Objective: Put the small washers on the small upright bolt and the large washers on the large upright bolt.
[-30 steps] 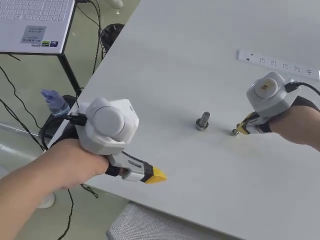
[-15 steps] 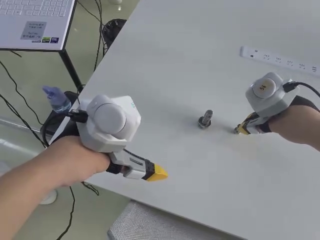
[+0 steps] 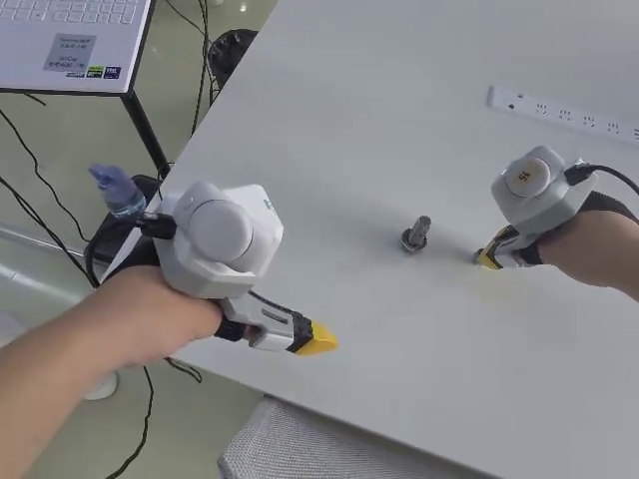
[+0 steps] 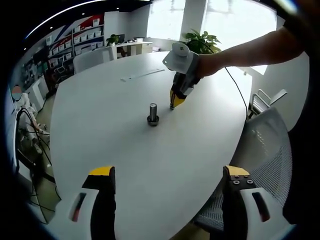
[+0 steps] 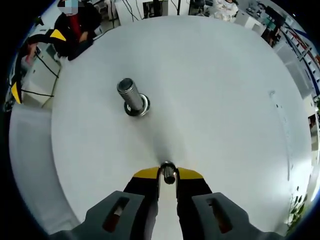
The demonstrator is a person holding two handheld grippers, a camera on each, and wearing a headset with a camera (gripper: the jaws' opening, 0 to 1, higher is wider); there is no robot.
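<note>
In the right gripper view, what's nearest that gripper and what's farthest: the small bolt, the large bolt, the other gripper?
1. small bolt, between the jaw tips of the right gripper.
2. large bolt, ahead on the table, upper left.
3. left gripper, far off past the table edge, top left.

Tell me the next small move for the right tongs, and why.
Probably ease the right tongs open and lift straight up. Their yellow tips pinch the small bolt, standing on the table, so a sideways pull could tip it. The large bolt stands apart, and the left tongs are open, holding nothing.
</note>
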